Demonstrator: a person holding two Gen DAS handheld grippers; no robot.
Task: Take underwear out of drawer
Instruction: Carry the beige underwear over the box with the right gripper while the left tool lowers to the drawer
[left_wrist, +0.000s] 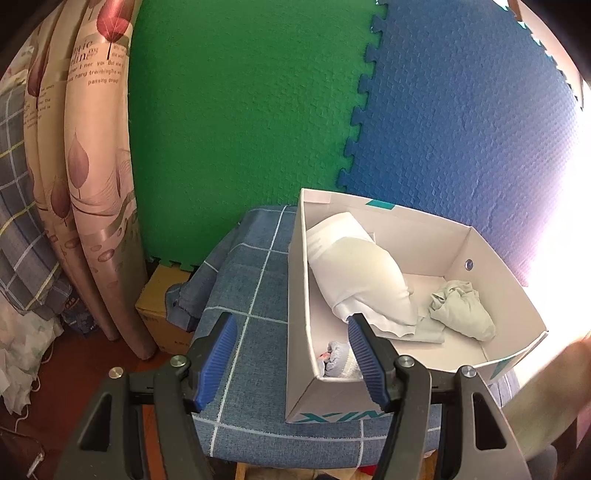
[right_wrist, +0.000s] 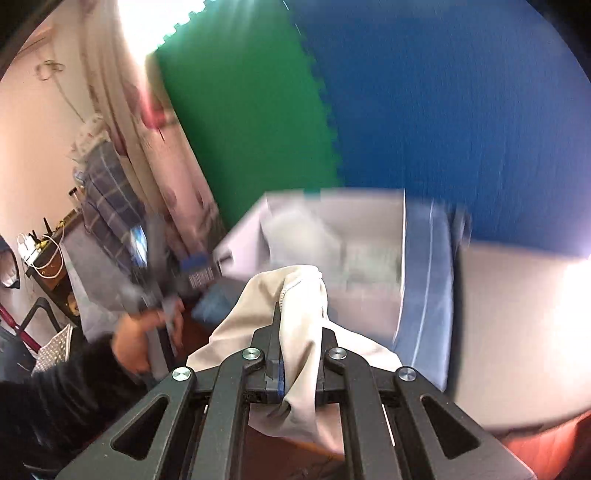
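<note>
A white cardboard box (left_wrist: 297, 295) serves as the drawer and stands on a blue checked cloth (left_wrist: 255, 295). Inside lie a rolled white garment (left_wrist: 354, 269), a crumpled pale green garment (left_wrist: 461, 310) and a small light blue piece (left_wrist: 338, 360) in the near corner. My left gripper (left_wrist: 292, 319) is open, one finger on each side of the box's left wall. In the blurred right wrist view, my right gripper (right_wrist: 301, 314) is shut on cream underwear (right_wrist: 266, 295), which hangs above the box (right_wrist: 362, 221).
Green (left_wrist: 240, 129) and blue (left_wrist: 461, 129) foam mats cover the wall behind. A leaf-print curtain (left_wrist: 92, 184) hangs at the left, with a brown carton (left_wrist: 162, 314) on the floor beneath. A person's hand (right_wrist: 140, 339) grips the left tool. Bright glare fills the right edge.
</note>
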